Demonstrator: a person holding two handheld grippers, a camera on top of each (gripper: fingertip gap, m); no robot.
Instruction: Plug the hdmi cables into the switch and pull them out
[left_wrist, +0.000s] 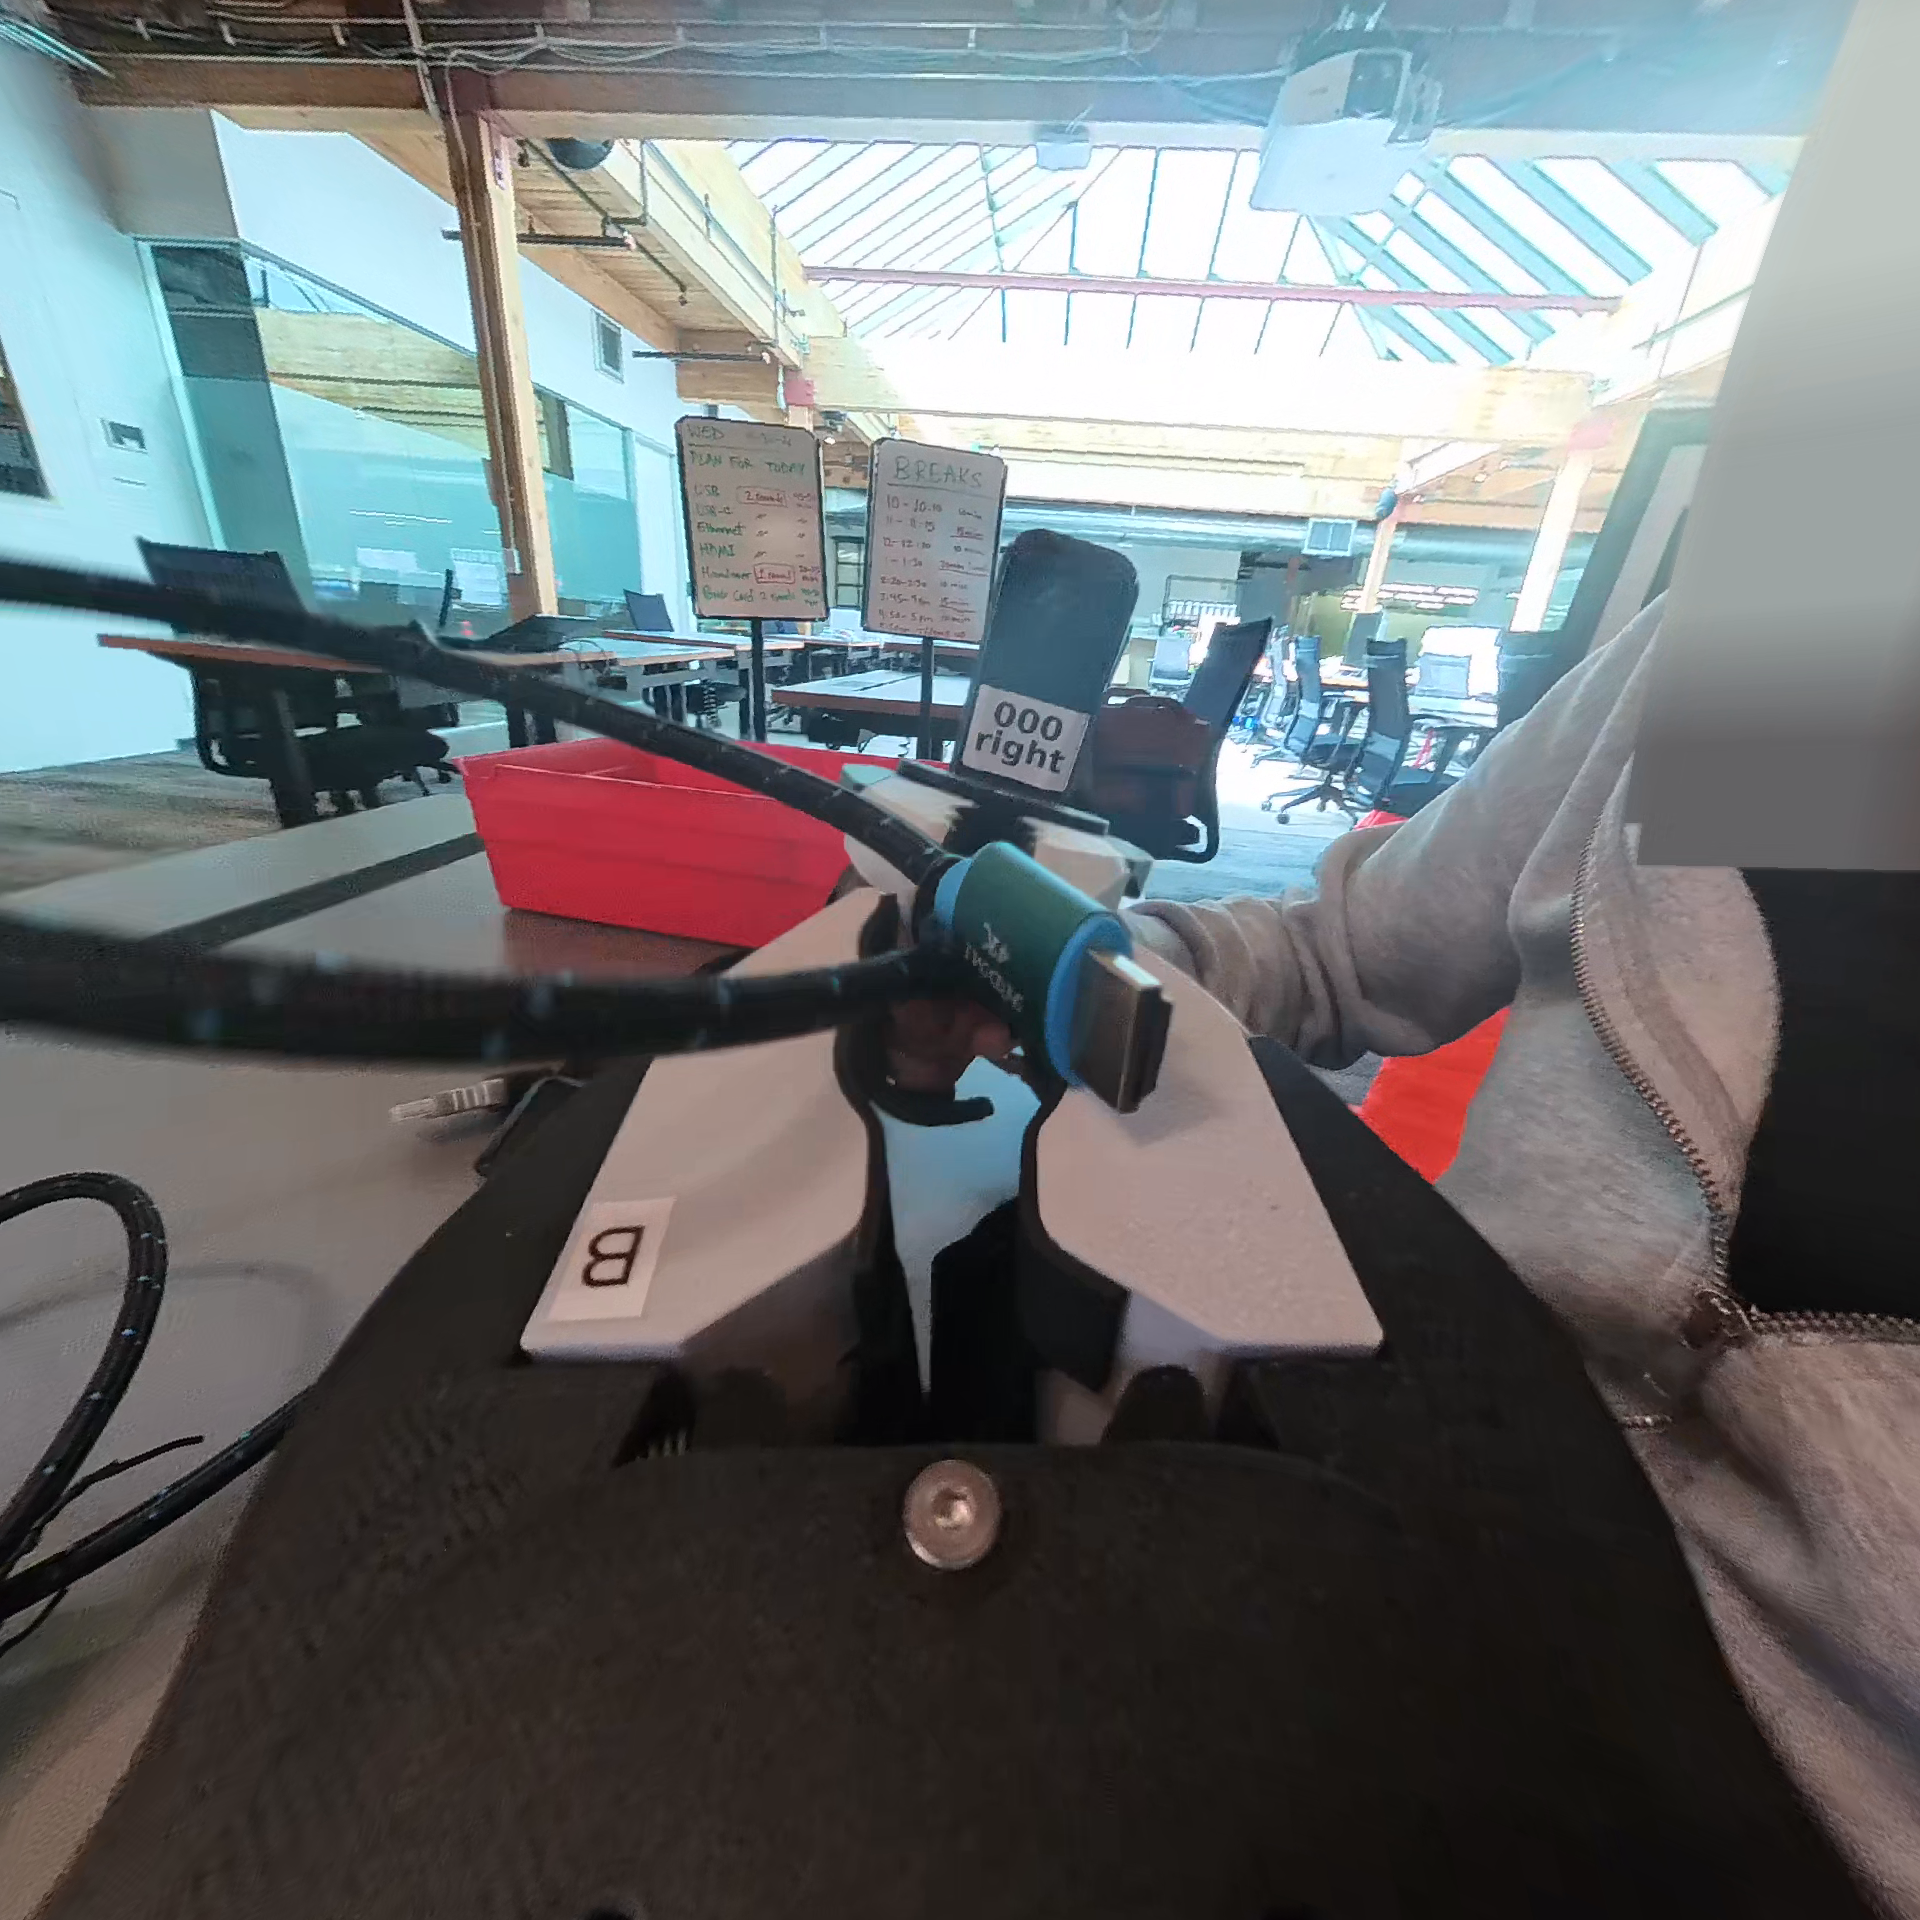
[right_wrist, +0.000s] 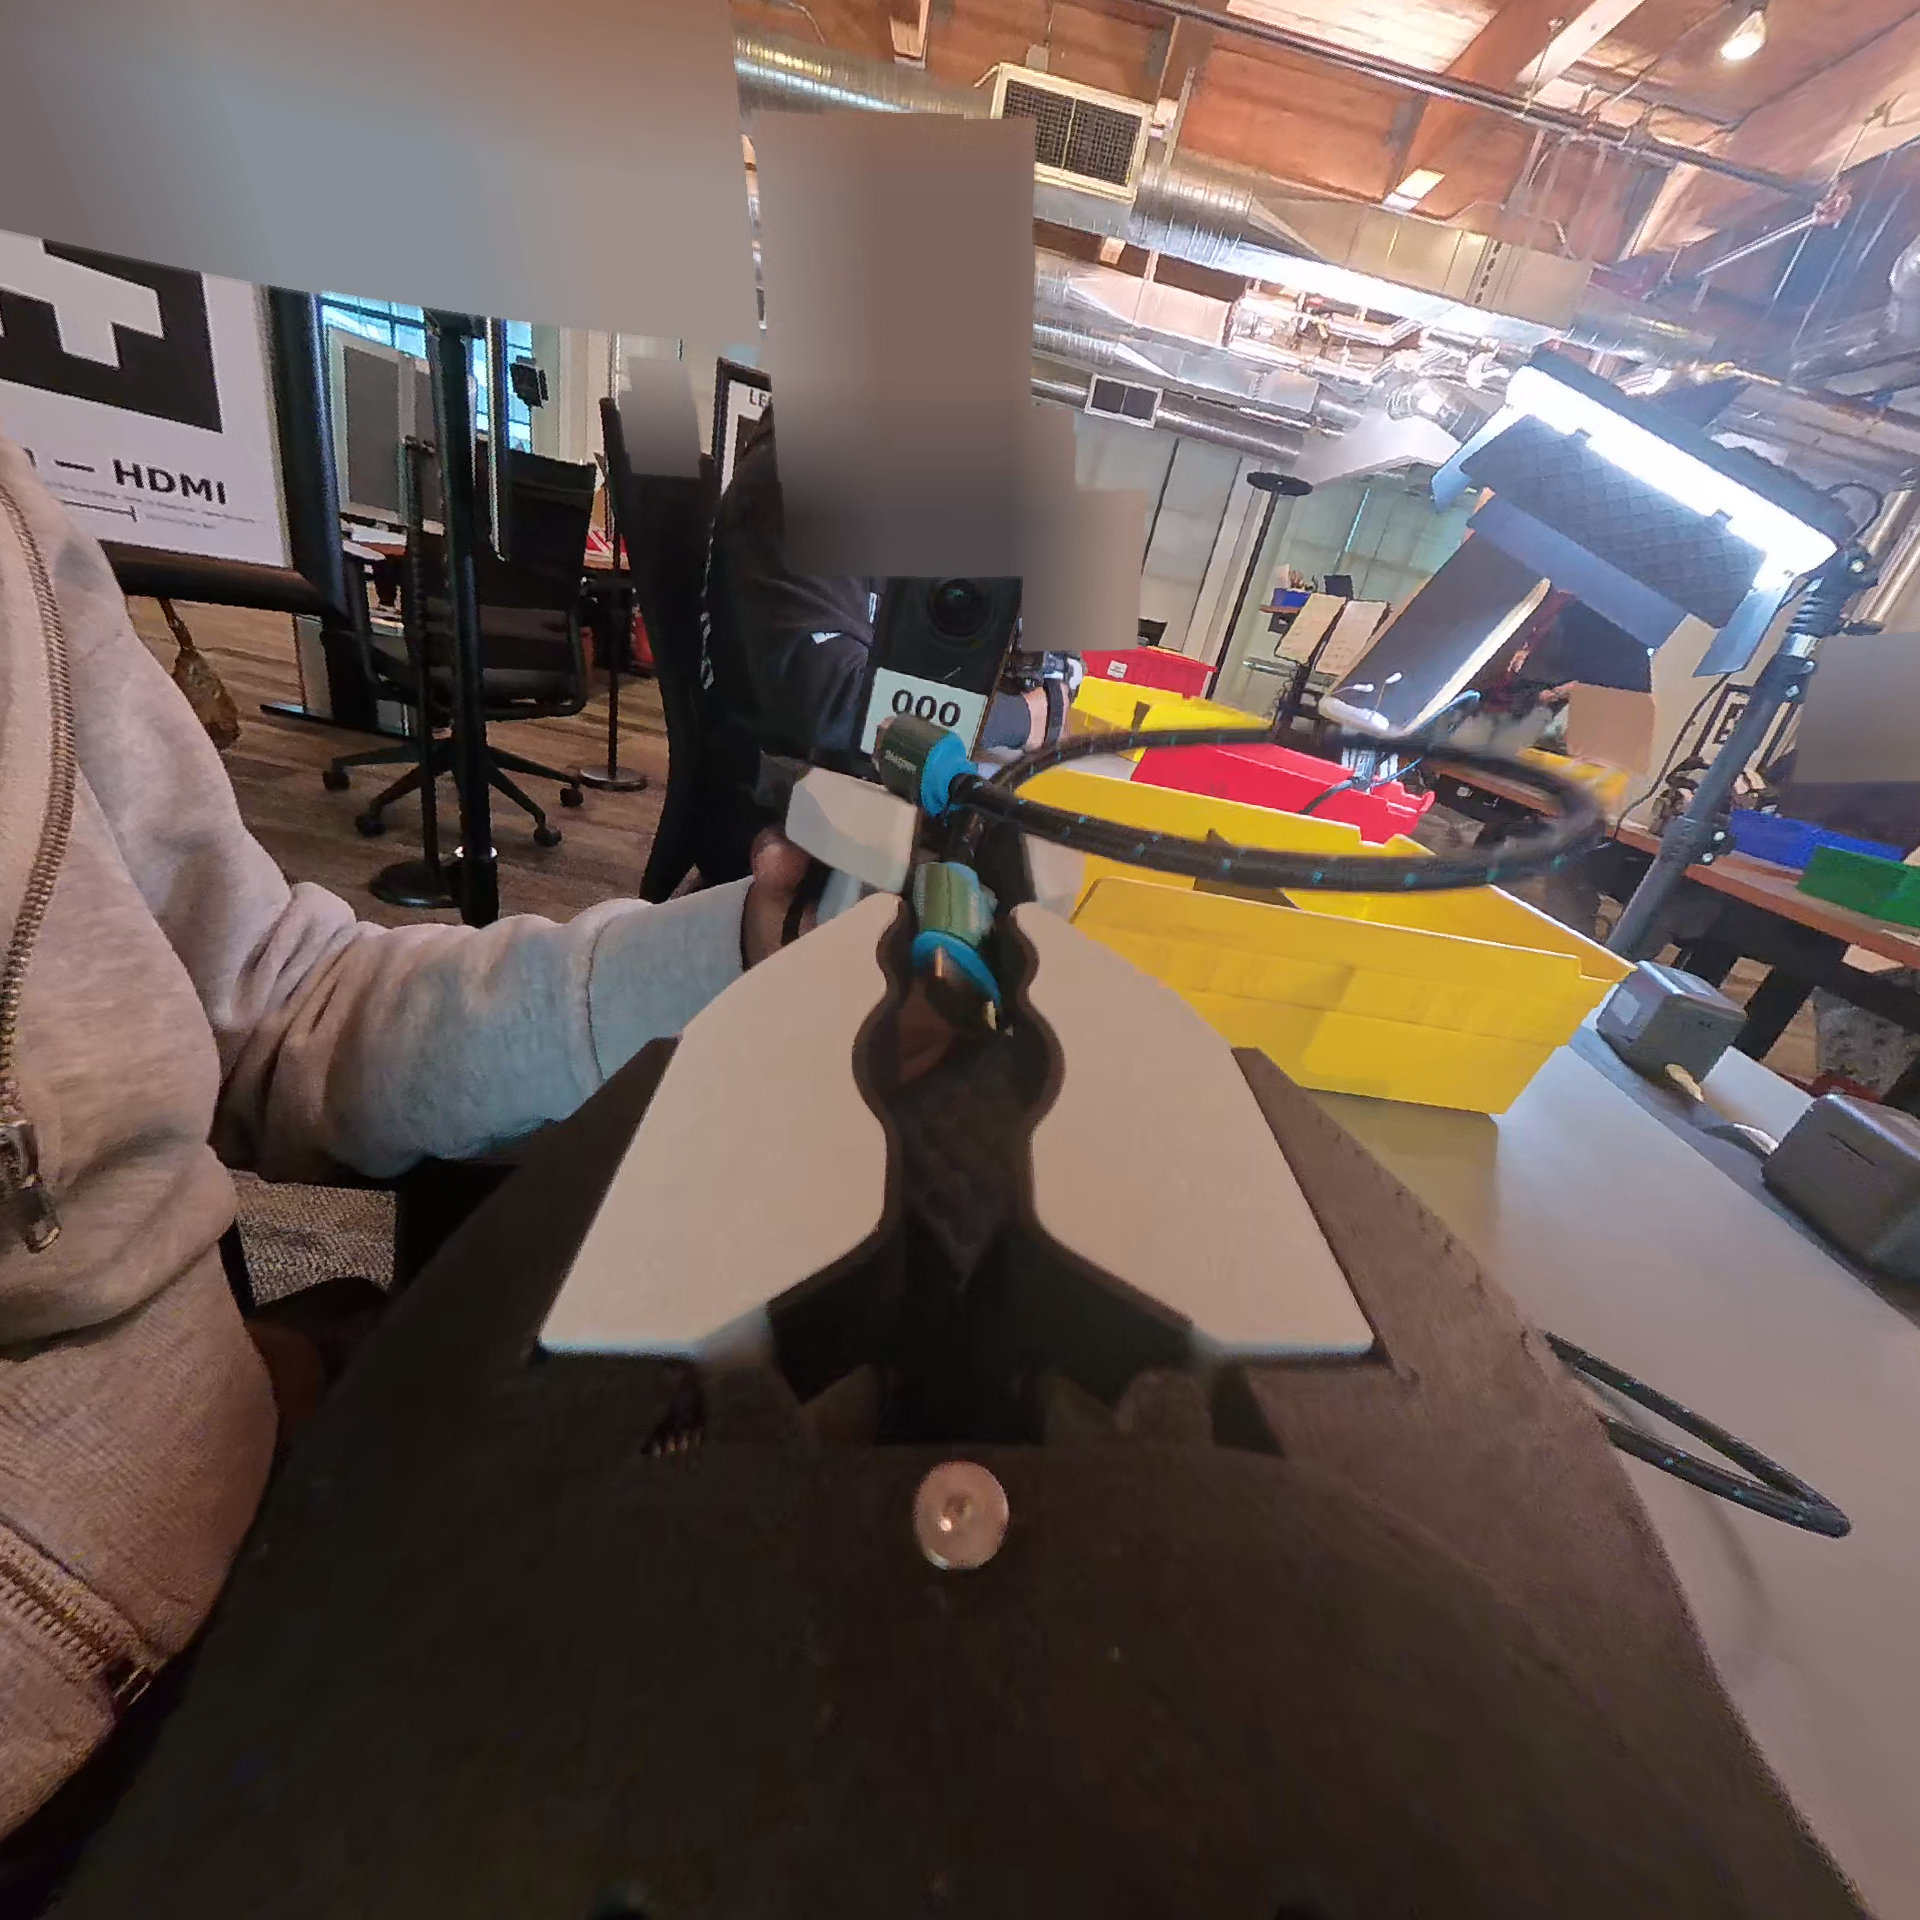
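Note:
My two grippers meet tip to tip above the table. In the left wrist view a green HDMI plug with blue rings (left_wrist: 1029, 951) lies at the tips of my left gripper (left_wrist: 951, 997), metal end towards the camera. Its black braided cable (left_wrist: 644, 717) runs up and left. A second cable (left_wrist: 468, 1003) ends at the same tips. The left jaws stand close together. In the right wrist view my right gripper (right_wrist: 958, 920) is shut on a second green plug (right_wrist: 951, 914). The first plug (right_wrist: 906, 767) sits just above, by the left gripper's white finger (right_wrist: 852, 831).
A red bin (left_wrist: 644, 831) stands behind the grippers, and yellow bins (right_wrist: 1351, 987) lie to the right. Two grey boxes (right_wrist: 1673, 1023) (right_wrist: 1849, 1174) and a loose cable (right_wrist: 1714, 1475) lie on the grey table (right_wrist: 1558, 1195). A grey-sleeved arm (right_wrist: 416, 987) reaches in. A lamp on a stand (right_wrist: 1662, 499) is at the right.

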